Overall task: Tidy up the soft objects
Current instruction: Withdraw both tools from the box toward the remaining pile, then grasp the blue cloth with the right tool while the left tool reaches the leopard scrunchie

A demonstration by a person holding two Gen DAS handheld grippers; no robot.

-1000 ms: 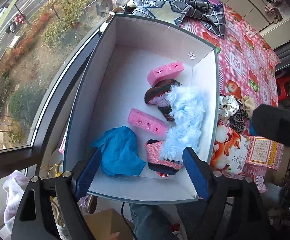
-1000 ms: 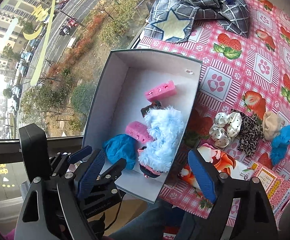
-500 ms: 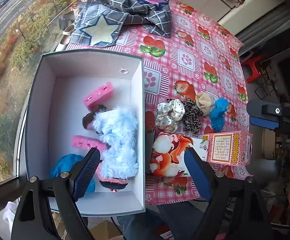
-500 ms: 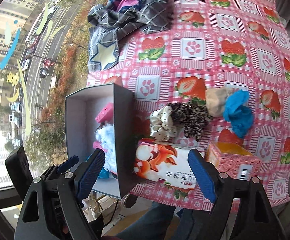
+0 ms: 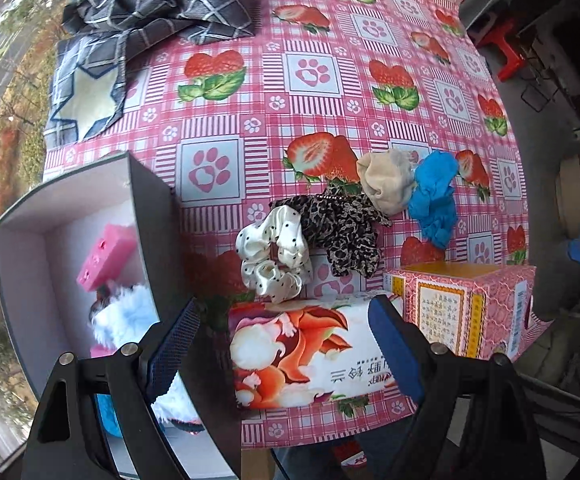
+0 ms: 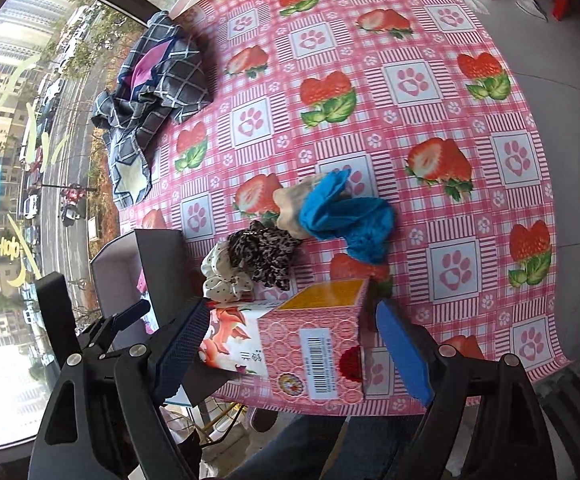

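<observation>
A grey box (image 5: 151, 216) at the table's left edge holds a pink sponge (image 5: 105, 256), a fluffy light-blue item (image 5: 123, 322) and other soft things. On the tablecloth lie a white dotted scrunchie (image 5: 275, 254), a leopard scrunchie (image 5: 344, 230), a beige cloth (image 5: 386, 186) and a blue cloth (image 5: 434, 196); the blue cloth (image 6: 350, 216) also shows in the right wrist view. My left gripper (image 5: 285, 352) is open and empty above a tissue pack (image 5: 306, 356). My right gripper (image 6: 290, 344) is open and empty above a pink carton (image 6: 318, 348).
A plaid cloth with a star patch (image 5: 149, 20) lies at the far left of the table. The table's near edge (image 6: 410, 408) runs just under both grippers. A window with a street far below is on the left. A red stool (image 5: 508, 50) stands beyond the table.
Both grippers have swung right, away from the box, and now hover over the tissue pack and the carton near the loose soft items. Both stay open and empty.
</observation>
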